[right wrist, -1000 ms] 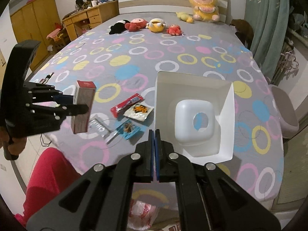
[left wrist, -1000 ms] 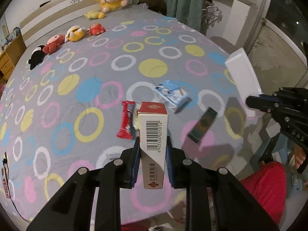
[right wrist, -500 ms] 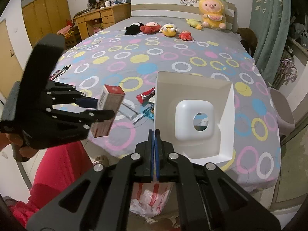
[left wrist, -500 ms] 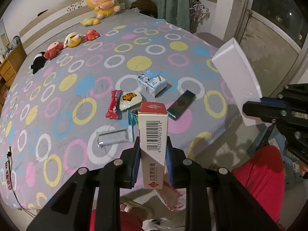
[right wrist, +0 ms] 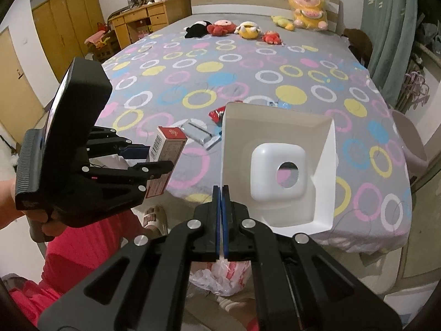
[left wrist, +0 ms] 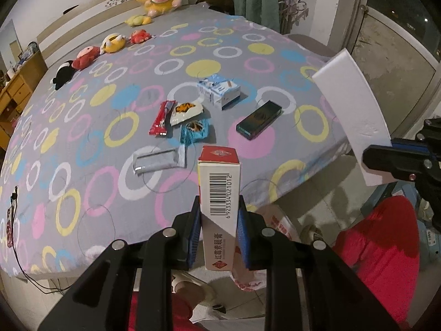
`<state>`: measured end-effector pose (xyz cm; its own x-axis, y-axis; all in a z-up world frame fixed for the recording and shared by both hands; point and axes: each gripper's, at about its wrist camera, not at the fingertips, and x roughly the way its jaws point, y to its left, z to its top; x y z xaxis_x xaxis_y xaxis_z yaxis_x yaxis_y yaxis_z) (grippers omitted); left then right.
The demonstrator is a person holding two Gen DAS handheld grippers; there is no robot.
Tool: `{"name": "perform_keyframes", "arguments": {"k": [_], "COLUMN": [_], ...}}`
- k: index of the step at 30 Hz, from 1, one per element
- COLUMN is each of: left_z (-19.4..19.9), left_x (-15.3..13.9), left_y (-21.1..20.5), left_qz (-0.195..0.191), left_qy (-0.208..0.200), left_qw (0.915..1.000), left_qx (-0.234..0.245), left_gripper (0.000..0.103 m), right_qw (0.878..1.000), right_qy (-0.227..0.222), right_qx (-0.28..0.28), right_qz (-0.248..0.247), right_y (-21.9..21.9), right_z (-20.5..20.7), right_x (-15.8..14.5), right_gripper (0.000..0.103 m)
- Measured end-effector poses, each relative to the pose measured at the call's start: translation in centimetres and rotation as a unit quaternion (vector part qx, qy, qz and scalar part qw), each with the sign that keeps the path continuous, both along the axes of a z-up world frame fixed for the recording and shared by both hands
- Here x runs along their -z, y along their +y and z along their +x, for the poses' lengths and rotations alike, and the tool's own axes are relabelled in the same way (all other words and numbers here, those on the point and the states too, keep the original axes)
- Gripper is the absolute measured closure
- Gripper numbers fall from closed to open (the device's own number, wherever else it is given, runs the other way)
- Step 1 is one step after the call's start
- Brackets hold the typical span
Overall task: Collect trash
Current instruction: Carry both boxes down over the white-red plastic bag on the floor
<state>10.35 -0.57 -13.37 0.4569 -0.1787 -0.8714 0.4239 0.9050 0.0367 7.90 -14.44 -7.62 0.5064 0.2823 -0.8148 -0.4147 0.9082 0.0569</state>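
Observation:
My left gripper [left wrist: 219,207] is shut on a red-topped white carton with a barcode [left wrist: 219,187], held off the bed's near edge; it also shows in the right wrist view [right wrist: 165,154]. My right gripper [right wrist: 222,193] is shut on the rim of a white moulded packaging tray [right wrist: 278,162], which shows at the right in the left wrist view [left wrist: 355,110]. On the bed lie a red wrapper [left wrist: 161,117], a white snack packet [left wrist: 186,111], a blue wrapper [left wrist: 194,129], a silver wrapper [left wrist: 158,160], a blue-white carton [left wrist: 219,89] and a dark box [left wrist: 259,120].
The bed [left wrist: 110,88] has a grey cover with coloured rings. Plush toys [right wrist: 239,29] line the headboard end. A red-white plastic bag [right wrist: 223,275] lies on the floor below the grippers. The person's red clothing [left wrist: 380,242] and slippered foot [right wrist: 154,218] are close.
Both grippers have pulled back from the bed with their loads, so the bed's near edge, the floor and the plastic bag have come into view. Both grips are unchanged.

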Motion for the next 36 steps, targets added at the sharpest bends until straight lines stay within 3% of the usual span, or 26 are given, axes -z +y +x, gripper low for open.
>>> {"name": "perform_keyframes", "arguments": {"k": [17,36], "left_z": [-3.1,-6.8], "left_x": [5.0,12.0], "left_y": [-1.6,-2.9], "left_qz": [0.016,0.037], "left_qy": [0.022,0.061], "left_qw": [0.9996,0.9966], "left_qx": [-0.012,-0.041], "left_gripper": [0.079,0.079], "right_qw": [1.0,0.997], "right_qy": [0.021,0.077], "right_qx": [0.007,0.012], "right_qz": [-0.001,0.005], "right_y": [0.3,-0.2], "right_z": [-3.5,-6.5], "right_x": [4.7,11.5], "right_gripper": [0.101,0.101]}}
